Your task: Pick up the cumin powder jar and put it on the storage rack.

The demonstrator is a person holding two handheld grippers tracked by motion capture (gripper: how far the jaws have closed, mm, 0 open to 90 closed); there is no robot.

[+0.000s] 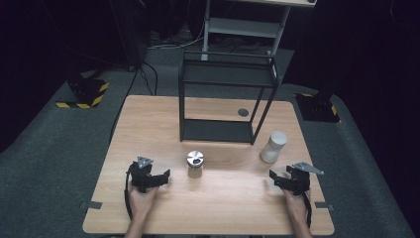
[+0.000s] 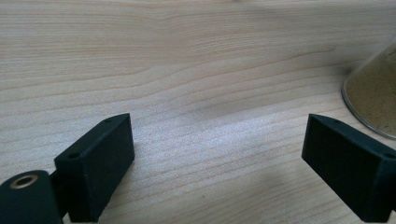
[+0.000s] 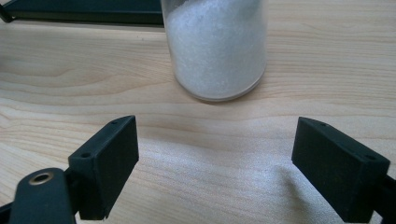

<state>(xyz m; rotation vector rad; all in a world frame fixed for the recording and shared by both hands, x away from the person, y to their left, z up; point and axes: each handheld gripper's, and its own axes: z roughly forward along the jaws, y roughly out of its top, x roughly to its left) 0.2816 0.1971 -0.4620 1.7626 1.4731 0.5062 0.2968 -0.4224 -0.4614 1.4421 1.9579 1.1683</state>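
Both grippers rest low over the near part of the wooden table (image 1: 148,124), each with its jaws spread wide and nothing between them, so this looks like the approach stage, before any grasp. The left gripper (image 1: 162,177) sits at the near left, aimed rightward toward the small jar with a shiny metal lid (image 1: 194,164), which stands upright near the middle of the table; in the left gripper view the jar's tan, sandy contents show at the right edge, off to the side of the jaws and not between them. The right gripper (image 1: 275,179) sits at the near right, and the jar of white granules (image 1: 273,147) stands upright just beyond it, toward the far right, close to the leg of the black two-tier shelf (image 1: 225,94) at the far middle of the table. In the right gripper view that jar (image 3: 215,46) stands ahead of the open jaws, slightly left of centre and apart from them. The next move, as I judge it, calls for carrying a gripper forward until its jar sits squarely between the pads, then closing gently on the glass body below the lid. The left gripper would need to swing right first to centre its jar.
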